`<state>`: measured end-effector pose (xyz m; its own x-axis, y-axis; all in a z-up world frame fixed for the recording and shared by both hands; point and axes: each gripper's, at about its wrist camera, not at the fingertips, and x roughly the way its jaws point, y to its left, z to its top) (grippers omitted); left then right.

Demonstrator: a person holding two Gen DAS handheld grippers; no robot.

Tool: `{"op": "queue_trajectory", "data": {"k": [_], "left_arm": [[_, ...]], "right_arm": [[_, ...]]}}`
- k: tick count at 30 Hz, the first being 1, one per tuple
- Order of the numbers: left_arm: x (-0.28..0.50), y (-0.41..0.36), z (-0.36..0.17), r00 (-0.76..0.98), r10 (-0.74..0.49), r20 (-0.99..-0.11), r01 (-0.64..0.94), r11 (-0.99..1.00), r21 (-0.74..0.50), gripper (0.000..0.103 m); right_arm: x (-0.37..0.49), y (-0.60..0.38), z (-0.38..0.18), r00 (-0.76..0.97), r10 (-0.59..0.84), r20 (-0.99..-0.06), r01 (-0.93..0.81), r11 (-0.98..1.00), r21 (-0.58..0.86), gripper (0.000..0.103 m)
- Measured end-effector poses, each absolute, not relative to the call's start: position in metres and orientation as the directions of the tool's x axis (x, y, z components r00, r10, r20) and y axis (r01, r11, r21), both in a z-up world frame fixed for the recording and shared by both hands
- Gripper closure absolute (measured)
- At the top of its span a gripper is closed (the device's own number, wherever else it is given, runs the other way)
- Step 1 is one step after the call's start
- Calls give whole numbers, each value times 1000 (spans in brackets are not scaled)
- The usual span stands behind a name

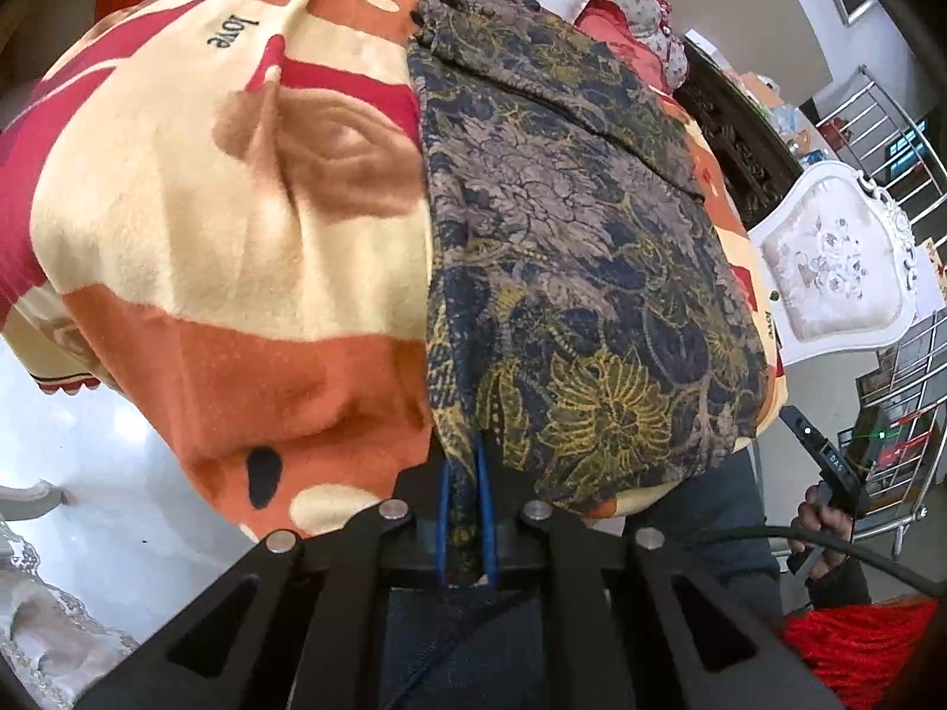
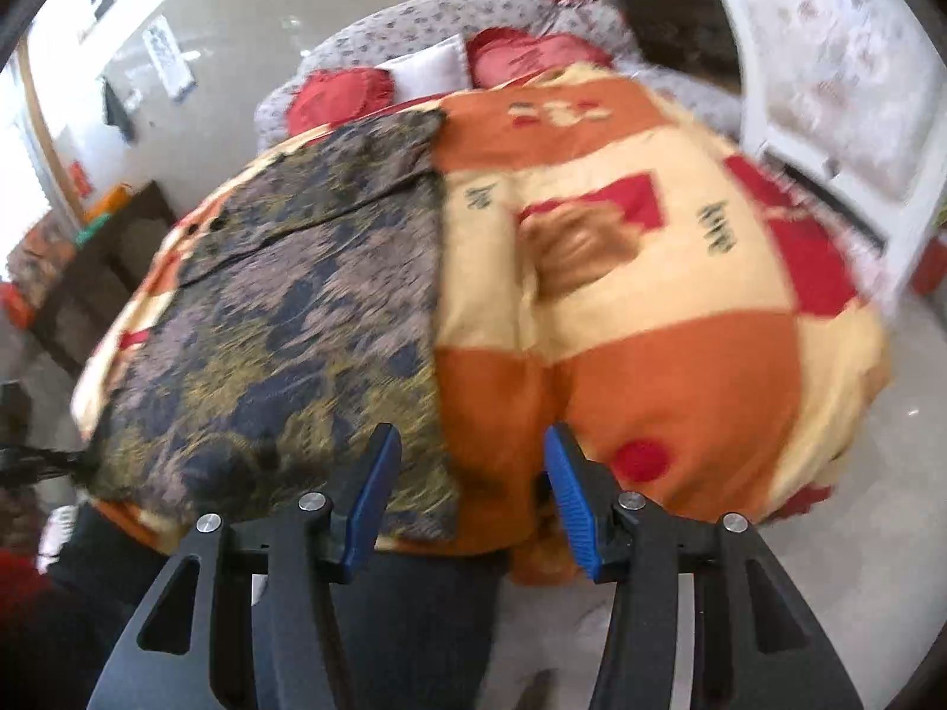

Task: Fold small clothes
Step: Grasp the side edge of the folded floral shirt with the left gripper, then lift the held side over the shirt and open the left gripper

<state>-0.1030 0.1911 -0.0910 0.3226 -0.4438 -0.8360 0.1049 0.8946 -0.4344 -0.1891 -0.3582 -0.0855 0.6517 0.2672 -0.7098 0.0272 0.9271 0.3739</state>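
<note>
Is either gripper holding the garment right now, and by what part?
The left gripper is shut on the patterned garment, pinching its near corner edge. The right gripper is open, holding nothing.

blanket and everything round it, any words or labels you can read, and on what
"love": blanket, upside down near its far edge.
"love": blanket's right edge, tiny, barely legible.
"DAS": black handle of the right gripper, small.
Blanket lettering in the right wrist view: too blurred to read.
Wall pictures: too blurred to read.
</note>
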Motion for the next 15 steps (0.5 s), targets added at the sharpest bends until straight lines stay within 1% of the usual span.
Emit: {"op": "queue_trajectory", "data": {"k": [6, 8, 10, 12, 15], "left_arm": [[-106, 183, -90, 333, -411, -849, 108, 911, -399, 95], [-105, 183, -91, 340, -408, -847, 94, 911, -401, 94], [-104, 183, -93, 345, -406, -846, 86, 912, -402, 94], [-104, 183, -94, 354, -401, -845, 76, 913, -402, 94], [-106, 184, -89, 378, -390, -840, 80, 917, -390, 98]], "right_arm": [[-171, -351, -121, 590, 406, -698, -42, 879, 475, 43], [-166, -352, -138, 549, 462, -697, -45, 849, 527, 47], [-166, -352, -147, 539, 490, -686, -38, 827, 561, 56], [-162, -351, -151, 539, 518, -664, -45, 805, 591, 64], [-164, -354, -145, 553, 523, -648, -40, 794, 607, 85]]}}
